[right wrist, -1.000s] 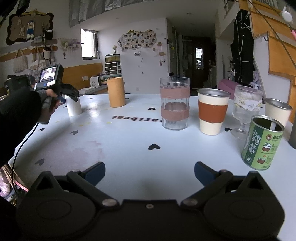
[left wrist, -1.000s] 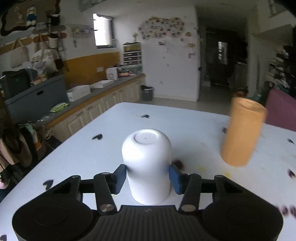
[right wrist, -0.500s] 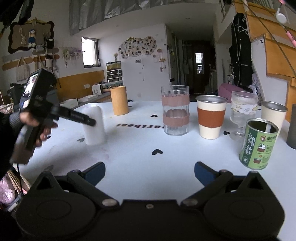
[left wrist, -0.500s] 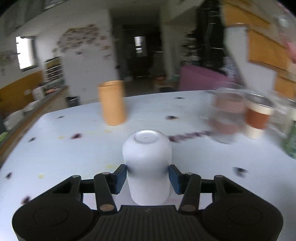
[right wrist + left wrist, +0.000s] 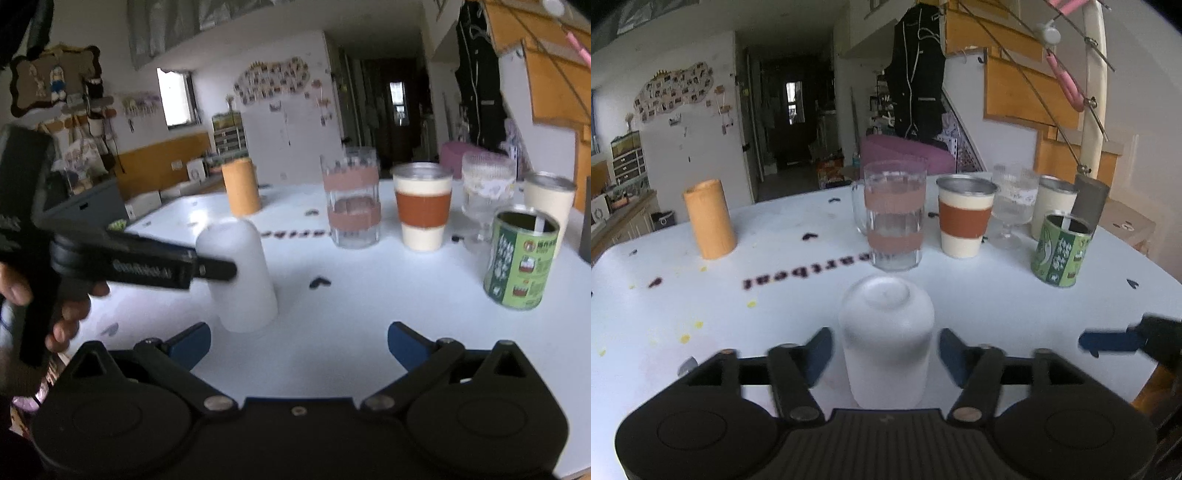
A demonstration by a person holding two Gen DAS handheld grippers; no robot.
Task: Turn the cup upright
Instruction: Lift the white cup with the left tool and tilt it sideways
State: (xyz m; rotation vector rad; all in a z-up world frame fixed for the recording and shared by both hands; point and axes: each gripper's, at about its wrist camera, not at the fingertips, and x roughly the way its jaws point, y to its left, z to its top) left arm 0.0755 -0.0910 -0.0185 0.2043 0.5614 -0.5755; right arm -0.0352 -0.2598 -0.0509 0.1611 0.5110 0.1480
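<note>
A white cup [image 5: 886, 332] stands upside down on the white table [image 5: 997, 306], base up. My left gripper [image 5: 884, 354] is open; its blue pads [image 5: 820, 350] stand a little apart from the cup's sides. In the right wrist view the cup [image 5: 240, 280] stands at the left front, with the left gripper's finger [image 5: 155, 267] across it. My right gripper [image 5: 299, 345] is open and empty, low over the table to the right of the cup; its fingertip [image 5: 1108, 341] shows at the right of the left wrist view.
Behind the cup stand an orange cylinder [image 5: 709, 218], a glass mug with pink bands [image 5: 894, 218], a cream cup with a brown sleeve [image 5: 966, 218], a stemmed glass [image 5: 1012, 206], a cream metal-rimmed cup [image 5: 1054, 206], a green can [image 5: 1062, 251] and a dark cylinder [image 5: 1089, 201].
My left gripper carried the white cup from the far left to the table's middle front and opened off it. The right gripper barely moved.
</note>
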